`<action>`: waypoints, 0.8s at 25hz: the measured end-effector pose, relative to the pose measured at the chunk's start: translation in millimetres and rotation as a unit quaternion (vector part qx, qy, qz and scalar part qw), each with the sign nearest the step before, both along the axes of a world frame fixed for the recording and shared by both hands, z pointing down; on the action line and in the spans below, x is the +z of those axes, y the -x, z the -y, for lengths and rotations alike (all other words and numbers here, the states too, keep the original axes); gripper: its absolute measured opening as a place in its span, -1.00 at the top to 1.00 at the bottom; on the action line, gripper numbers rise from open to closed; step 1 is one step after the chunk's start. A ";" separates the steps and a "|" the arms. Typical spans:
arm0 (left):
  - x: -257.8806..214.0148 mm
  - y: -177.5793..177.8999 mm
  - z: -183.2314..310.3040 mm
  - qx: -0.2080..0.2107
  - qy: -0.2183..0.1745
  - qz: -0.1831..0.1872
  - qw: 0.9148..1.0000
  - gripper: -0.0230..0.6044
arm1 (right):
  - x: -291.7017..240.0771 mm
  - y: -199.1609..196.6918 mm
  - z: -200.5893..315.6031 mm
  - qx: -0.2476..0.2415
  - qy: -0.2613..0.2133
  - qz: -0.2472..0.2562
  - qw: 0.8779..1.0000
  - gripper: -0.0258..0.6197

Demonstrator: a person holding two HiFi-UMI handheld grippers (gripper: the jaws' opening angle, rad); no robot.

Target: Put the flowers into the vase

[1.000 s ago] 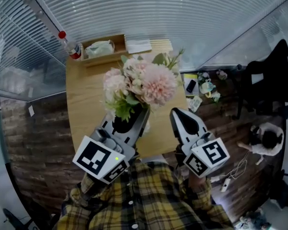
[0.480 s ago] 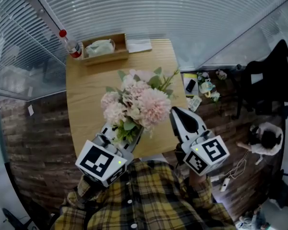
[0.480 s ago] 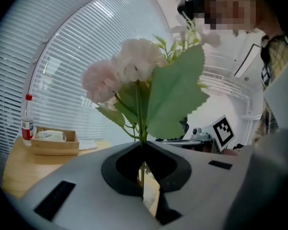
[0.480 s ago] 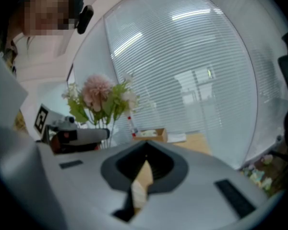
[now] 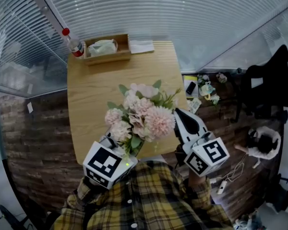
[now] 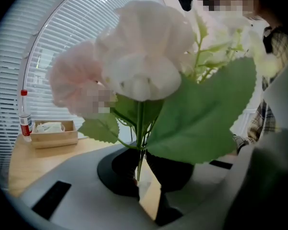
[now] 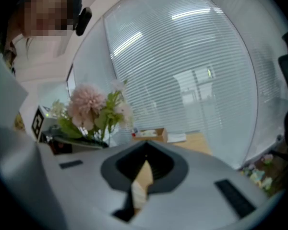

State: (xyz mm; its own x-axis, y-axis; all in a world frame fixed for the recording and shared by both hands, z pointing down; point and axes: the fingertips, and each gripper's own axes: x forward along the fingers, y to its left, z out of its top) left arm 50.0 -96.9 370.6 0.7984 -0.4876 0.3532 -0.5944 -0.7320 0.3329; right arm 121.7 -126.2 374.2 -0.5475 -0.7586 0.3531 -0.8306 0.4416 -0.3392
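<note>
A bunch of pink and cream flowers (image 5: 144, 114) with green leaves stands over the near edge of the wooden table (image 5: 86, 95). My left gripper (image 6: 141, 176) has the thin green stems (image 6: 140, 150) between its jaws, which are just starting to open; the pads still touch the stems. In the head view only its marker cube (image 5: 108, 164) shows, the jaws hidden under the blooms. My right gripper (image 5: 179, 114) hangs just right of the bunch, shut and holding nothing; from it the flowers (image 7: 89, 107) appear at the left. I cannot make out a vase for certain.
At the table's far edge are a wooden tray (image 5: 105, 49) holding a cloth, a red-capped bottle (image 5: 73, 43) and white papers (image 5: 141, 46). Small clutter (image 5: 204, 87) lies on the floor to the right, with a black chair (image 5: 273, 75) and a seated person (image 5: 261, 143) beyond.
The bunch and my left gripper have come down and nearer to me, toward the table's near edge. The right gripper has stayed where it was.
</note>
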 end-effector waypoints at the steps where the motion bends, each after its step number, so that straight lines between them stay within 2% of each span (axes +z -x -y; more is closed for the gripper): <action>1: 1.8 -0.4 -1.5 0.004 0.003 0.001 1.000 0.81 | -0.2 0.0 0.4 0.000 0.000 0.001 1.000 0.88; 4: 4.5 -2.2 -5.0 0.010 0.014 -0.001 1.000 0.66 | -0.1 1.3 0.8 -0.002 0.001 0.002 1.000 0.88; 7: 6.1 -4.4 -6.5 0.016 0.014 0.007 1.000 0.60 | 1.5 2.8 1.1 -0.004 0.004 0.002 1.000 0.88; 14: 8.0 -6.4 -11.6 0.030 -0.008 0.050 0.998 0.50 | 2.9 0.6 1.9 -0.003 0.006 0.005 1.000 0.88; 20: 17.0 -8.7 -17.1 0.048 -0.025 0.097 0.994 0.47 | 5.3 0.6 3.0 -0.004 0.009 0.006 1.000 0.88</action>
